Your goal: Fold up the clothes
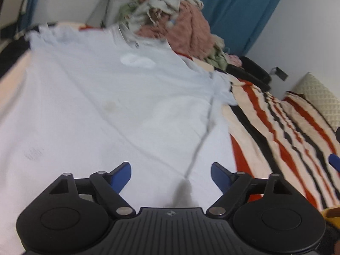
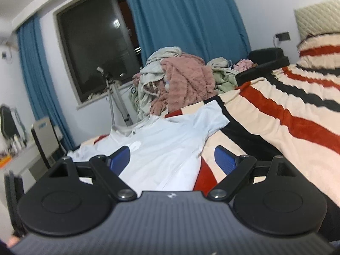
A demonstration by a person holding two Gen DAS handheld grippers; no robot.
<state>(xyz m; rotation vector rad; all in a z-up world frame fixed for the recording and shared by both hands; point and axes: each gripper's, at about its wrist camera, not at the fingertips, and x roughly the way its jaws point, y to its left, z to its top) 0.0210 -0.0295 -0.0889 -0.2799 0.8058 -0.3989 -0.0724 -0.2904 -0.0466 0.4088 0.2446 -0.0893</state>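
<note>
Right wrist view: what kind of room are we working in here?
Most likely a bedroom. A striped blanket covers a bed, where the white T-shirt lies flat; blue curtains flank a dark window, and a laundry pile sits behind.

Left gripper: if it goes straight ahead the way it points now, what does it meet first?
Most likely the pale blue short-sleeved T-shirt spread flat on the striped blanket. The left gripper points downward at it with open jaws, nothing between them. How near the cloth lies is unclear.
</note>
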